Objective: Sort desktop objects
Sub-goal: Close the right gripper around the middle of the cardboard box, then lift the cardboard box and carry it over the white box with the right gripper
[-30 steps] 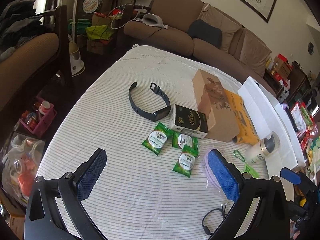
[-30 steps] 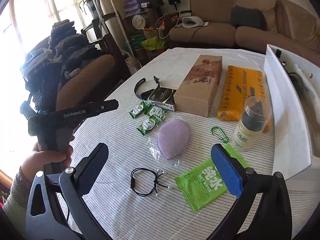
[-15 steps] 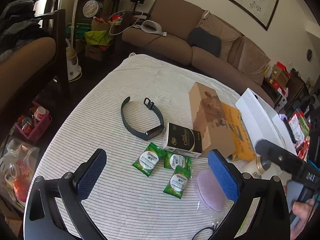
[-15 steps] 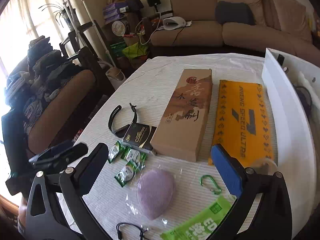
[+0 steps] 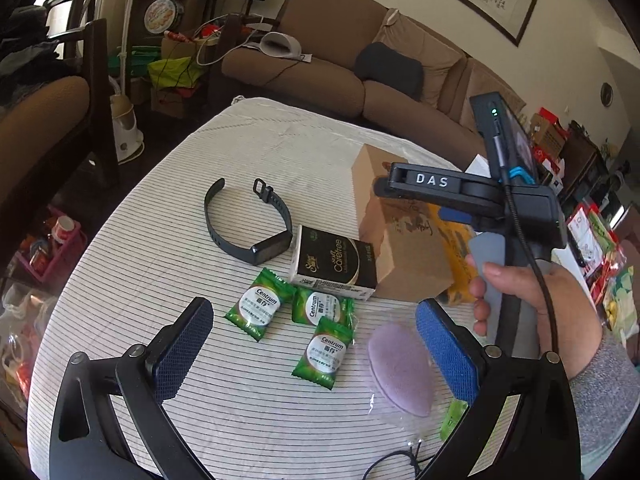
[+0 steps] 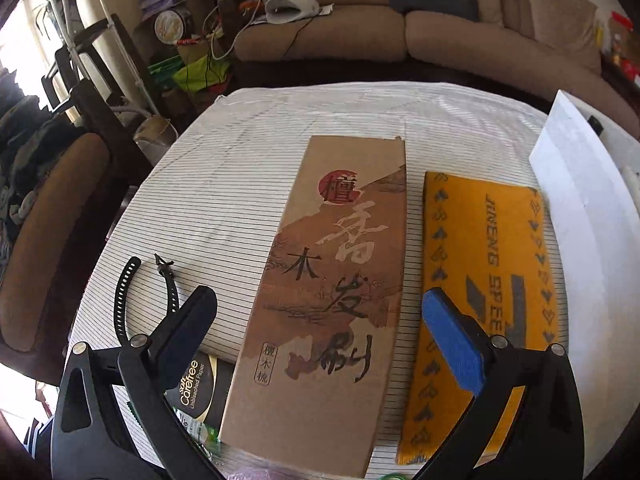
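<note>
1. Left hand-held gripper (image 5: 312, 344) has its jaws spread wide and holds nothing; it hangs above the desk (image 5: 200, 184), which carries a striped cloth.
2. Right hand-held gripper (image 6: 320, 324) is also spread wide and empty, above the brown cardboard box (image 6: 328, 280), with one blue pad over each side of it.
3. In the left wrist view the right hand-held gripper is seen from the side, held by a hand (image 5: 532, 304) in a grey sleeve (image 5: 604, 400), over the far end of the box.
4. The brown cardboard box lies flat and lengthwise on the desk, with an orange packet (image 6: 484, 280) just beside it on the right.
5. A white box wall (image 6: 580, 200) stands to the right of the orange packet.
6. A black tissue pack (image 5: 336, 264) touches the box's near left corner.
7. A black watch band (image 5: 248, 220) lies unbuckled to the left of the tissue pack, close to it.
8. Three green Centrum sachets (image 5: 316, 312) are clustered just in front of the tissue pack, their edges overlapping.
9. A purple sponge in clear wrap (image 5: 400, 368) lies right of the sachets, partly behind the left gripper's right finger.
10. A thin black cord (image 5: 392, 460) lies at the near edge, with a green wet-wipe corner (image 5: 452, 420) close by.
</note>
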A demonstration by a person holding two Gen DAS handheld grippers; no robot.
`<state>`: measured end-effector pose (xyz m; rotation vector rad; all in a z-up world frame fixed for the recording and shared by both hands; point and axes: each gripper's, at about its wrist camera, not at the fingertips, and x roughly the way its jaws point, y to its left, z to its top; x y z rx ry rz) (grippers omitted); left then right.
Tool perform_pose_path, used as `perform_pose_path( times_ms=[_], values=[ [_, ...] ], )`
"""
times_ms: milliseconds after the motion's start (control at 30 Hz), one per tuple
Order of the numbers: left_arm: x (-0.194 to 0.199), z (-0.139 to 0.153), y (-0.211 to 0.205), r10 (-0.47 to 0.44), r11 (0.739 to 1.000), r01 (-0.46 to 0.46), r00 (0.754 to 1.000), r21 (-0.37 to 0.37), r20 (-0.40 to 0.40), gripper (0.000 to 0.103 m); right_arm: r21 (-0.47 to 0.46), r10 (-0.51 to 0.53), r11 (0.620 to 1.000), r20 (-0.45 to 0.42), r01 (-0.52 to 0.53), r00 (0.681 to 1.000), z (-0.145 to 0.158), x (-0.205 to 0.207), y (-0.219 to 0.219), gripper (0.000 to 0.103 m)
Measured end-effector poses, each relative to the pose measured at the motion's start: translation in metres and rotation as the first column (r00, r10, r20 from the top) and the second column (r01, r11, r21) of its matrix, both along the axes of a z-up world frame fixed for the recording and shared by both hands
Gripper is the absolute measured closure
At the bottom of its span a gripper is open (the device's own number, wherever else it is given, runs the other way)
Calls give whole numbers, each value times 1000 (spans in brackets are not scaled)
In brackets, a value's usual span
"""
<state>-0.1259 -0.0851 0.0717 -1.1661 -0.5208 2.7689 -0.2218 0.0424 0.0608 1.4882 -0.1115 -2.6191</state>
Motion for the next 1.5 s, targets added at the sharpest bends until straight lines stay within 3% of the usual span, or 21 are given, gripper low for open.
perform_pose_path(
  times_ms=[133, 200, 367, 600, 733, 800, 867, 967, 1100, 1200, 1267, 1433, 1500],
  values=[
    [-3, 2, -3, 10, 1000, -10, 1000, 7, -4, 0, 44, 14, 999, 54, -17, 998, -17, -11, -9, 2],
    [-4, 1, -4, 8, 1000, -8, 1000, 16, -5, 0, 53, -6, 999, 74, 2, 997, -22, -14, -7, 16],
    [-6, -1, -1, -13, 999, 13, 1000, 42, -7, 0, 4, -9, 1000, 75, 9, 997, -17, -12, 6, 19],
    [-5, 6, 16, -110, 982, 116, 993, 148, -50, 0, -104, 36, 994, 25, -33, 999, 25, 13, 28, 21],
    [-2, 7, 30, -164, 937, 181, 983, 298, -81, 0, -213, 77, 974, 2, -74, 997, 48, 41, 37, 21],
    [1, 12, 38, -169, 934, 193, 980, 301, -102, 0, -273, 100, 957, -20, -102, 995, 60, 60, 42, 21],
    [7, 21, 48, -200, 915, 236, 970, 327, -141, 0, -286, 107, 952, -40, -114, 993, 70, 77, 48, 22],
    [19, 38, 64, -221, 917, 263, 961, 299, -169, 0, -297, 116, 947, -38, -122, 993, 79, 93, 58, 23],
    [25, 36, 81, -264, 863, 306, 951, 402, -159, 0, -309, 123, 942, -47, -132, 991, 87, 110, 65, 23],
    [29, 26, 88, -272, 793, 325, 946, 515, -177, 0, -347, 141, 926, -49, -149, 989, 89, 126, 66, 23],
    [35, 26, 94, -289, 754, 362, 932, 549, -218, 0, -368, 153, 916, -47, -159, 987, 89, 138, 67, 23],
    [47, 22, 98, -298, 732, 378, 926, 566, -231, 4, -480, 166, 862, -37, -163, 986, 86, 164, 77, 23],
    [52, 22, 100, -317, 718, 399, 917, 571, -242, 5, -483, 175, 858, -43, -174, 984, 90, 173, 78, 23]
  ],
)
